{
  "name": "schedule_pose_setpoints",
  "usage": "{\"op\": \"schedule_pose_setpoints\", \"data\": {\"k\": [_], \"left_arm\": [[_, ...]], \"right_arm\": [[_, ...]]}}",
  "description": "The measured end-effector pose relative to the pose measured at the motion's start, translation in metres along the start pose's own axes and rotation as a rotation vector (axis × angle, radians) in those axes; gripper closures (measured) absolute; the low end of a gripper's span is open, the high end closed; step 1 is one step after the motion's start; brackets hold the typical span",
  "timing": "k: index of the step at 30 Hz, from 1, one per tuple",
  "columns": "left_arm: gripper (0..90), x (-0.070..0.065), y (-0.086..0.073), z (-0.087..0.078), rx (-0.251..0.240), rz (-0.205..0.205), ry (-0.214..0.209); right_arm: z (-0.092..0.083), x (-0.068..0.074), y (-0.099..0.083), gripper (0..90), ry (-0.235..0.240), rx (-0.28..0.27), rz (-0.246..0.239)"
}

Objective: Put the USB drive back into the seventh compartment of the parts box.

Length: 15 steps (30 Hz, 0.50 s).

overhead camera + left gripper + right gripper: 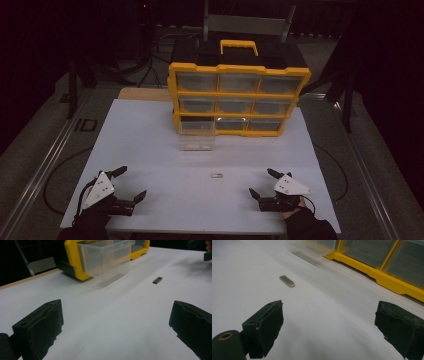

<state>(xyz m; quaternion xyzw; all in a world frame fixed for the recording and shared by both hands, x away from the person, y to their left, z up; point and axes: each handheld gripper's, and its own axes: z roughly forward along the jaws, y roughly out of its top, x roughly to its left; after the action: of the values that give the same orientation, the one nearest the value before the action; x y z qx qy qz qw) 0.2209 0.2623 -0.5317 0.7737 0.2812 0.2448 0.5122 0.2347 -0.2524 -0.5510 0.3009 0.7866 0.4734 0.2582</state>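
A yellow organizer (239,97) with clear drawers stands at the back of the white table (150,150). Its bottom-left drawer (197,134) is pulled far out over the table; the same drawer (105,256) is seen in the left gripper view. A small flat metal piece (217,175) lies on the table between the grippers, also seen as the metal piece (157,280) and the metal piece (287,281). My left gripper (131,183) rests open at the front left, nothing between its jaws. At the front right my right gripper (262,183) is open and holds nothing.
The organizer's yellow handle (239,46) sticks up at the back. Dark floor and metal rails (45,160) flank the table. Cables (60,175) trail from both grippers off the table edges.
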Motion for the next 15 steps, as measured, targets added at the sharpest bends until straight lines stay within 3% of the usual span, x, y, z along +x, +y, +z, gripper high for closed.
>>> {"op": "schedule_pose_setpoints", "data": {"k": [9,15], "left_arm": [[0.4,-0.004,0.009,0.002,0.017,0.008,-0.042],[0.4,-0.004,0.026,0.004,0.023,0.024,-0.089]], "right_arm": [[0.000,0.001,0.001,8.3,-0.002,-0.002,-0.006],[0.001,0.002,0.001,8.3,-0.014,0.003,-0.004]]}}
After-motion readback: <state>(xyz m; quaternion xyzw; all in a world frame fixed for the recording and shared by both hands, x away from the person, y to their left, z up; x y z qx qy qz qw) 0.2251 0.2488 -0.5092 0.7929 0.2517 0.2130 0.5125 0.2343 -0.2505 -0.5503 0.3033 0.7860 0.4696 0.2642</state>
